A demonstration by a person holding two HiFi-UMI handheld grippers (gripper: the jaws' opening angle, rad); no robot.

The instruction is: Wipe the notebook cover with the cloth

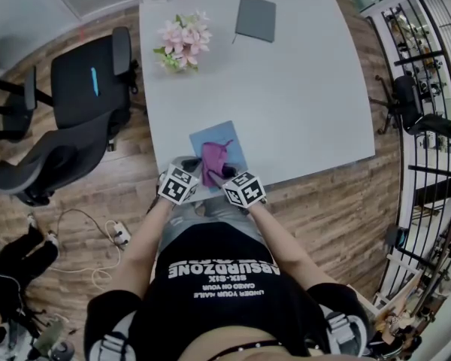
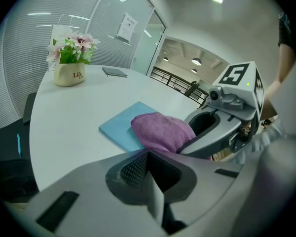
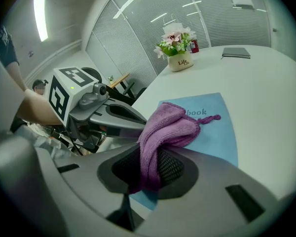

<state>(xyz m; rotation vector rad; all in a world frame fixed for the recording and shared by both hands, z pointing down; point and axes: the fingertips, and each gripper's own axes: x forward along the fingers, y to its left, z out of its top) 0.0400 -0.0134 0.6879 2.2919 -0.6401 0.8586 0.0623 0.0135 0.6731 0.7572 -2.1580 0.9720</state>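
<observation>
A light blue notebook (image 1: 227, 143) (image 2: 118, 127) (image 3: 214, 127) lies flat at the table's near edge. On it rests a bunched purple cloth (image 1: 213, 161) (image 2: 164, 131) (image 3: 168, 126). My right gripper (image 1: 225, 174) (image 3: 148, 166) is shut on the cloth's near end, and the rest of the cloth drapes forward over the cover. My left gripper (image 1: 185, 164) (image 2: 149, 158) sits by the notebook's near left corner, its jaws shut with nothing between them. Whether it touches the cover is hidden. Each gripper shows in the other's view.
The white table (image 1: 308, 89) also carries a pot of pink flowers (image 1: 182, 43) (image 3: 177, 48) and a dark grey notebook (image 1: 255, 18) (image 3: 236, 53) at the far side. A black office chair (image 1: 75, 104) stands left of the table. Railings (image 1: 425, 89) run along the right.
</observation>
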